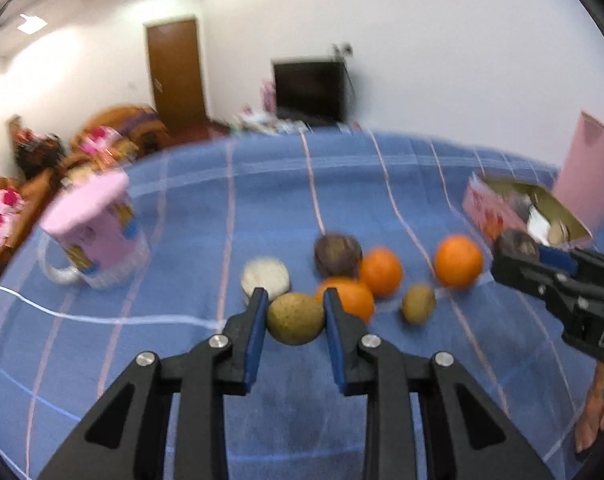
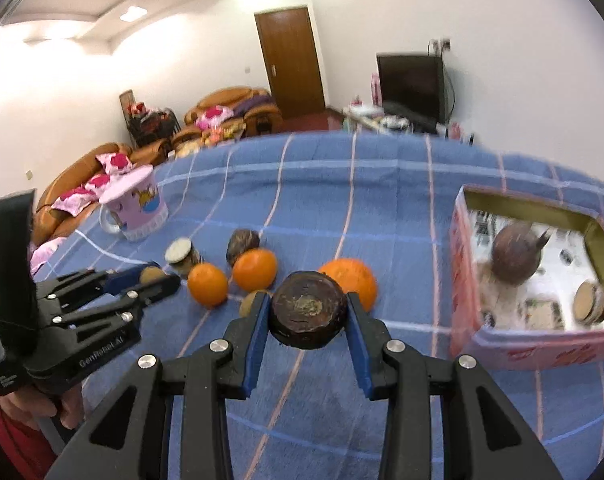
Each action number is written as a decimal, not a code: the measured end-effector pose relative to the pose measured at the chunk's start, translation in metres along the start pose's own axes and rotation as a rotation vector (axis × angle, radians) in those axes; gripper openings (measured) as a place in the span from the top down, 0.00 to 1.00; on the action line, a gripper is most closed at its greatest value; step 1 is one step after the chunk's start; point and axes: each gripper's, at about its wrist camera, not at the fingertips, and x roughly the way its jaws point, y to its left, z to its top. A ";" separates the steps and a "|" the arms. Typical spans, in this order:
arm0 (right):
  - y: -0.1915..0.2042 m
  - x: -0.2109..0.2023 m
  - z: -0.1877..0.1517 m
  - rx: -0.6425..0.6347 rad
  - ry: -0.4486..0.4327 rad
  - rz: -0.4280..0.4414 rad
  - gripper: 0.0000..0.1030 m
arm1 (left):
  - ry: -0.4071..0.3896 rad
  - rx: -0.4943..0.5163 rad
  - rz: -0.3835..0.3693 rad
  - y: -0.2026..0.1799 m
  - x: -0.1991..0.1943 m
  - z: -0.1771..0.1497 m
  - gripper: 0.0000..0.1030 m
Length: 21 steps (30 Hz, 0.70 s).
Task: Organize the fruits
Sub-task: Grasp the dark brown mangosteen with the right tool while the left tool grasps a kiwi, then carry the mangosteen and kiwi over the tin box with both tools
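Step in hand, by my read: both grippers loaded, mid-carry to box.

Left gripper (image 1: 295, 312) clamped on greenish-brown fruit (image 1: 295, 318), lower centre of left view, apparently lifted off blue cloth (image 1: 261, 200).

Right gripper (image 2: 308, 314) clamped on dark brown fruit (image 2: 308, 314), frame centre.

Pink box (image 2: 542, 344) at right, open top, two brown items already inside.

Next: right moves right, clears near wall, releases over bare floor patch.

Three oranges (image 2: 253, 269) just behind; cup (image 2: 135, 204) upper left, well apart. Open cloth in front.

The pink cylindrical mug with cartoon print (image 1: 91, 232) is motion-blurred. The small brownish-green kiwi (image 2: 250, 303) sits half hidden behind the right gripper (image 2: 308, 316).
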 end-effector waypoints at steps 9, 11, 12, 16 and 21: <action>-0.009 -0.023 0.010 -0.034 -0.123 -0.040 0.62 | -0.085 -0.088 0.005 -0.028 -0.006 0.003 0.71; -0.013 -0.026 0.012 -0.028 -0.130 -0.041 0.62 | -0.083 -0.110 -0.008 -0.035 -0.005 0.006 0.71; -0.015 -0.027 0.012 -0.025 -0.134 -0.044 0.62 | -0.084 -0.110 -0.003 -0.039 -0.005 0.006 0.71; -0.024 -0.029 0.014 -0.018 -0.140 -0.057 0.62 | -0.084 -0.096 0.020 -0.061 -0.003 0.010 0.71; -0.037 -0.034 0.012 -0.046 -0.153 -0.111 0.62 | -0.087 -0.085 0.040 -0.086 0.002 0.012 0.71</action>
